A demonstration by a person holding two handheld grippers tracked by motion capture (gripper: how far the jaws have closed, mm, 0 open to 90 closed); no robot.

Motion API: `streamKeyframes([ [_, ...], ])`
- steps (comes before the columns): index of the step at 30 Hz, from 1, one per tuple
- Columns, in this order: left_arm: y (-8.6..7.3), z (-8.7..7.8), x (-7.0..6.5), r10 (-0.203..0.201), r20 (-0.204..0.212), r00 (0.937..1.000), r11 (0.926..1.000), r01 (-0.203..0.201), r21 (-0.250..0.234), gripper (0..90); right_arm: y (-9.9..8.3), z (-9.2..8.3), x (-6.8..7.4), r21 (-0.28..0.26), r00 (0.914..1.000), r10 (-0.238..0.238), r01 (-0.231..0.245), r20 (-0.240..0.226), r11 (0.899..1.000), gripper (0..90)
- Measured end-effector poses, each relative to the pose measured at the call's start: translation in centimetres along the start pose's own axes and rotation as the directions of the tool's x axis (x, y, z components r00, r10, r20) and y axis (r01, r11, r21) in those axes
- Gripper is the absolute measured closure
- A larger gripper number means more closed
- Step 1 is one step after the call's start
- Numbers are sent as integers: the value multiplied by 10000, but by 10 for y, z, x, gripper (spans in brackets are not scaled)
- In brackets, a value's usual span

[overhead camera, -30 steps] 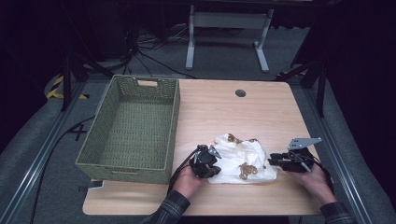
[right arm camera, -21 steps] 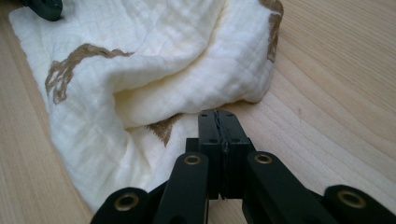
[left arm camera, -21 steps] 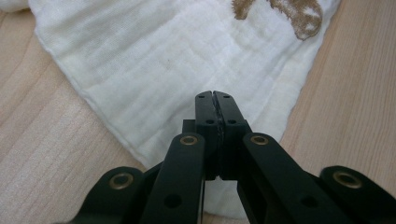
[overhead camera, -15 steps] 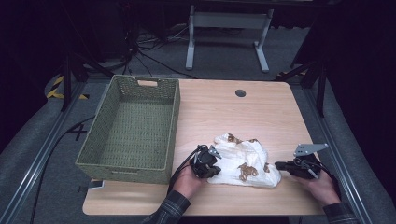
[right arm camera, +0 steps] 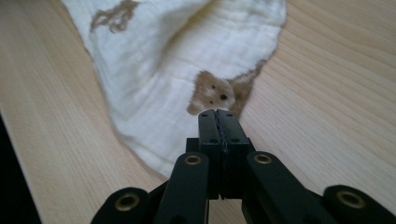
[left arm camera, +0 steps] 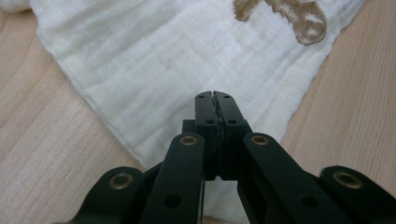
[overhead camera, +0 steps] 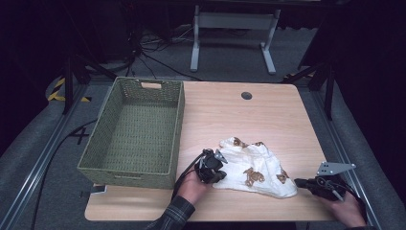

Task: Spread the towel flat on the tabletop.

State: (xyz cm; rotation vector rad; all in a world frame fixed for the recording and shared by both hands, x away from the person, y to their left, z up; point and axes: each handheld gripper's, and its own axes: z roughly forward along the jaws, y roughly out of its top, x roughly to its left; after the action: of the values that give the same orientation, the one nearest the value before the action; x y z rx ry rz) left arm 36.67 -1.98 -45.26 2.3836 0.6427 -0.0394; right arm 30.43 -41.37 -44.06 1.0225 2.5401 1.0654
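On the table [overhead camera: 230,115], both the left gripper [overhead camera: 221,168] and right gripper [overhead camera: 300,182] sat closed and empty beside the cloth [overhead camera: 253,167], the right's jaws having just closed.

No text, label, brand or number can be read anywhere. The cloth [overhead camera: 256,168] between the left claw [overhead camera: 220,168] and the right claw [overhead camera: 300,182] carries only brown bear pictures, no lettering, and the worktop [overhead camera: 249,117] bears no markings.
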Motion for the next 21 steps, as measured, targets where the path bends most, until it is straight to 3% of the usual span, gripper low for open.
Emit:
streamKeyframes([
  [2, -1, -4, -3, 45, 237, 9997, 9998, -41, -181, 896, 3, 1, 3, -150, 9996, -150, 146, -249, 9998, 900],
  [6, -9, -9, -14, 239, 317, 9992, 9997, -240, 21, 896, 4, 9, 9, 140, 9966, -374, 385, -732, 9992, 900],
  [8, -13, -6, -16, 311, 55, 9995, 9984, -313, 480, 896, 3, 12, 9, 357, 9962, -532, 558, -692, 9978, 900],
  [11, -14, -6, -15, 317, -4, 9995, 9989, -317, 341, 897, 3, 15, 8, 677, 9967, -576, 614, -566, 9958, 900],
  [12, -15, -8, -13, 407, -294, 9987, 9983, -394, 431, 897, 3, 15, 8, 677, 9967, -576, 614, -566, 9958, 900],
  [13, -16, -10, -12, 264, -311, 9992, 9984, -248, 506, 896, 3, 16, 7, 714, 9973, -587, 618, -436, 9955, 900],
  [14, -17, -9, -11, 165, -225, 9996, 9994, -158, 309, 897, 3, 17, 6, 721, 9974, -599, 627, -395, 9954, 900],
  [16, -21, -12, -11, 34, 22, 10000, 9994, -35, 355, 897, 4, 17, 5, 753, 9975, -589, 617, -388, 9953, 900],
  [21, -32, -16, -22, 106, 327, 9994, 9992, -118, 373, 897, 1, 14, 11, 787, 9973, -600, 632, -423, 9949, 900],
])
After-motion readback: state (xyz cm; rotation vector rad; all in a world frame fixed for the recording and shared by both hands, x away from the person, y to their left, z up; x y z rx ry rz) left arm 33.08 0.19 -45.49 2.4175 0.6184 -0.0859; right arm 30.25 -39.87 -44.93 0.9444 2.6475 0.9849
